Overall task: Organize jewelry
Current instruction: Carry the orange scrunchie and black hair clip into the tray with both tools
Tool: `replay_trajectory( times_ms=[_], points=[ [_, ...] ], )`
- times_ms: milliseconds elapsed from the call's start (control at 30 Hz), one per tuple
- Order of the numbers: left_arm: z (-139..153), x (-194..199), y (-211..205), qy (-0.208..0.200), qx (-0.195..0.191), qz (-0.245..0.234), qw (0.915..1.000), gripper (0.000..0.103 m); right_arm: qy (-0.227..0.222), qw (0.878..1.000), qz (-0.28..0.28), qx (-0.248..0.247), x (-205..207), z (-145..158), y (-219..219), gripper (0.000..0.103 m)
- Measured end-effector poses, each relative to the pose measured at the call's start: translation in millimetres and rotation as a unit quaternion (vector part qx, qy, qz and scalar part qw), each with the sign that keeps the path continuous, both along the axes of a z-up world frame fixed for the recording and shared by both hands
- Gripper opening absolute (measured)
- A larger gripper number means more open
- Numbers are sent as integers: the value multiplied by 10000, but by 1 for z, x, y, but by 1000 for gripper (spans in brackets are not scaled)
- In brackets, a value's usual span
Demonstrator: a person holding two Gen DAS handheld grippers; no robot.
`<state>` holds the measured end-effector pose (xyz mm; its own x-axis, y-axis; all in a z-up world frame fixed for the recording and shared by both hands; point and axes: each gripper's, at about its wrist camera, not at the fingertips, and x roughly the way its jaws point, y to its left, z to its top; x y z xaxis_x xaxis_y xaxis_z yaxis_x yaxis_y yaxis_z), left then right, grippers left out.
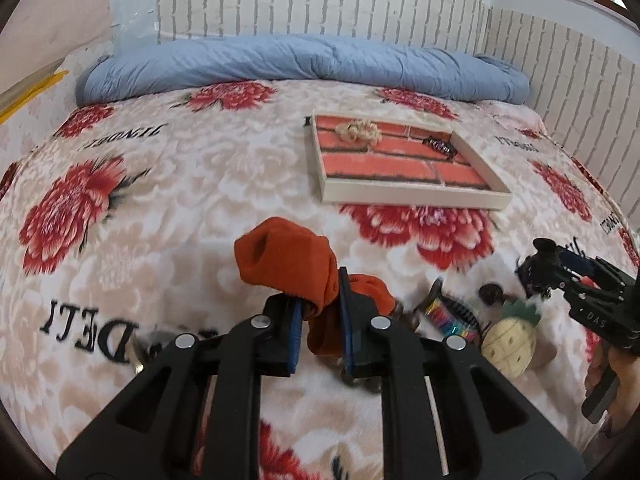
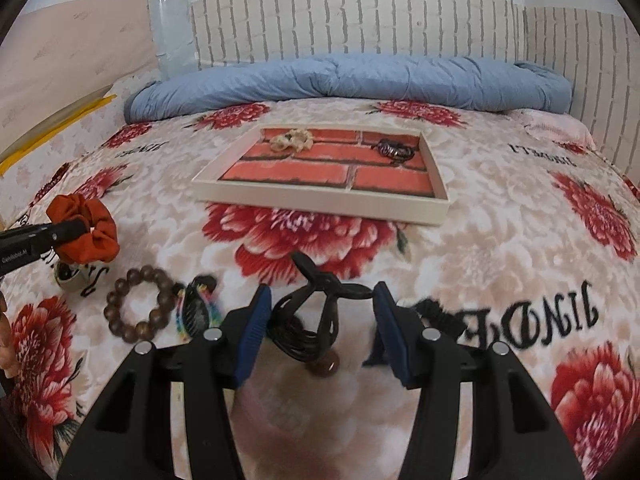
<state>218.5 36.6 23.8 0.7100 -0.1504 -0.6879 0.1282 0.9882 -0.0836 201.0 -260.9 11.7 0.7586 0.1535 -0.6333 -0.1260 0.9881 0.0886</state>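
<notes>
Soft, even daylight is filling both views — no hard shadows are falling on the floral bedspread (image 1: 168, 216), and nothing is glaring. Fisheye distortion is bowing the white brick wall (image 2: 360, 16) and the bed's edges, with dark vignetting closing in at the corners. Motion blur is smearing the small items nearest the lenses — the far tray (image 2: 320, 208) is staying fairly crisp.

- Bed (image 2: 500, 216) with a floral blanket
- Blue quilt (image 2: 348, 80) at its far edge
- Shallow tray (image 2: 320, 204)
- Wooden bead bracelet (image 2: 138, 304)
- Rainbow hair clip (image 2: 196, 308)
- Pineapple toy (image 1: 510, 340)
</notes>
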Motion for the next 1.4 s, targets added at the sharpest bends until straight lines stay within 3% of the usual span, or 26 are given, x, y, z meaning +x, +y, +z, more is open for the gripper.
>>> replay_trajectory(
  times_ms=[300, 533, 1033, 1400],
  points=[
    [24, 51, -32, -80, -182, -236, 9995, 14, -102, 9997, -195, -110, 53, 17, -20, 52],
    [27, 101, -62, -42, -231, -408, 9989, 14, -91, 9990, -312, -296, 106, 21, -34, 52],
    [-23, 236, -103, 398, -181, -542, 9976, 14, 367, 9971, -482, -453, 233, -18, -43, 52],
    [-46, 286, -107, 733, -4, -507, 9960, 15, 605, 9946, -597, -589, 276, -33, -51, 52]
  ],
)
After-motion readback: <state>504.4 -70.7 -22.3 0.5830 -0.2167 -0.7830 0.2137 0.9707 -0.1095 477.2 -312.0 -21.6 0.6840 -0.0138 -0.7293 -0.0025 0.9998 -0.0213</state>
